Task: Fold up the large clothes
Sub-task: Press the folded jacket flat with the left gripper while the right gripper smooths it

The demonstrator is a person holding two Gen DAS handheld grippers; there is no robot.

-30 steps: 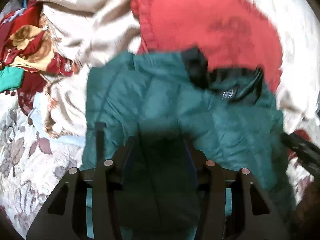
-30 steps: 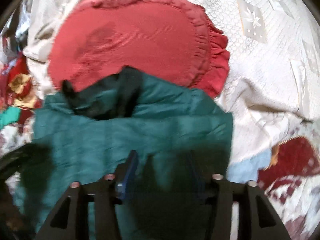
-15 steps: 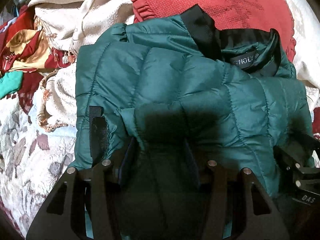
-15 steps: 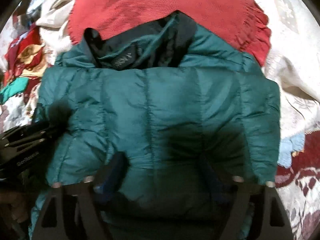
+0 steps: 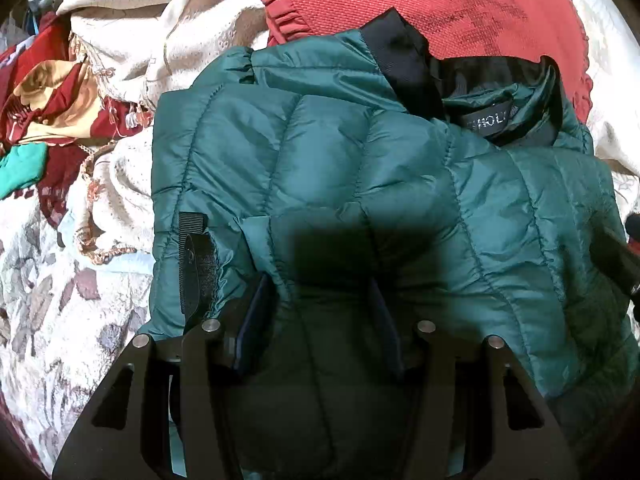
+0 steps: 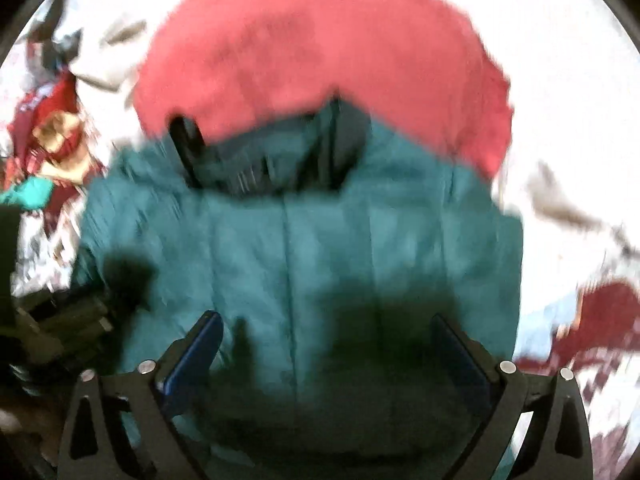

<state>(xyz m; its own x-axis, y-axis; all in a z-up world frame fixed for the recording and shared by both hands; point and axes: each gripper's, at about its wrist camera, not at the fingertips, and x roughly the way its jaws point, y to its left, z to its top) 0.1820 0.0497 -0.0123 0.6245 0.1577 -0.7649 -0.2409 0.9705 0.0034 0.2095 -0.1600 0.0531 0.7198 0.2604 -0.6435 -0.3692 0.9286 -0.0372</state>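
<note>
A teal quilted jacket lies folded on the bed, its black collar resting against a round red cushion. My left gripper is at the jacket's near edge, shut on a bunched fold that fills the gap between its pads. A black cuff strap sits just left of it. The right wrist view is blurred. There the jacket lies under my right gripper, whose jaws are opening wide; fabric lies between them, but the pads do not press on it.
A cream blanket and a red and gold cloth are heaped at the left. The floral bedspread shows at the lower left and a white quilt at the right. The left gripper's body shows at the right view's left edge.
My right gripper's jaws have spread from half closed on the jacket to wide apart and shifted a little. The left gripper still holds the same fold and has barely moved.
</note>
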